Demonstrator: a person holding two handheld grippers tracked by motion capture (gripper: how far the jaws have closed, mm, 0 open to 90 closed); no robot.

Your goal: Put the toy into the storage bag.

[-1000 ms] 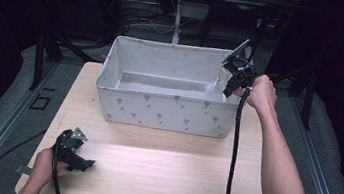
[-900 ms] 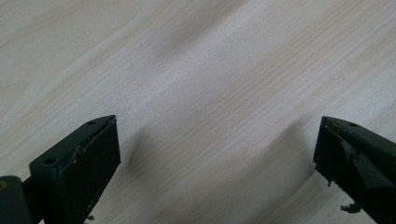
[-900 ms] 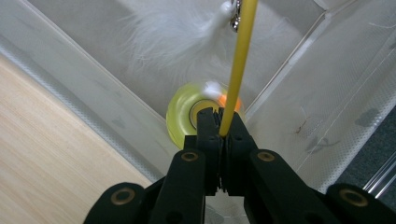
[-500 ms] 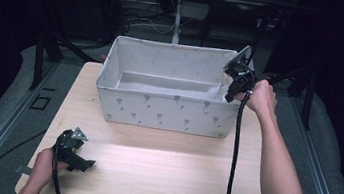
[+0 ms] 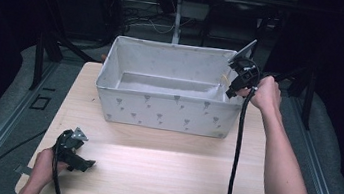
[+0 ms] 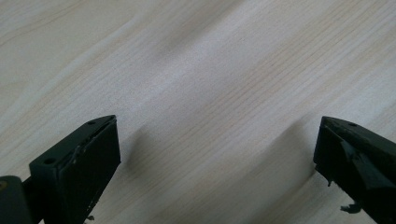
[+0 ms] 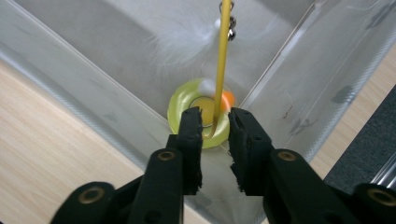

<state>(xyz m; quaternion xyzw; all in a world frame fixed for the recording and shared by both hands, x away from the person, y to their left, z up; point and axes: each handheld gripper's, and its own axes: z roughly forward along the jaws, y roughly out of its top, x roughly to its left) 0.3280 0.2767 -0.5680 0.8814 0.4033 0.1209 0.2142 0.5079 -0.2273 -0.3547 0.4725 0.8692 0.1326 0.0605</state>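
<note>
I work over a pale wooden table [image 5: 159, 176], and the biggest thing on it is a grey fabric bin [image 5: 165, 111] with a small printed pattern, standing at the far middle. My right tool [image 5: 231, 90] hangs over the bin's right end, pointing down inside. My left tool [image 5: 81, 164] rests at the near left of the table, well apart from the bin; in the left gripper view its jaws stand spread wide over bare wood with nothing between them.

The thing in hand is a cat wand toy: a thin yellow stick [image 7: 222, 56] with a white feather [image 7: 180, 42] and a small bell, its lower end at a yellow-green ring with an orange spot [image 7: 201, 119] on the bin floor in the right corner. In the right gripper view the stick runs through the narrow gap between the jaws of the right tool. Those jaws have just been opening, and I judge the pads have let go, or nearly so; the stick stands free between them.

To finish this release well, I would open a little wider before lifting, then draw the right tool straight up along the stick, so neither jaw drags it or snags the feather, and keep clear of the bin's soft right wall.
</note>
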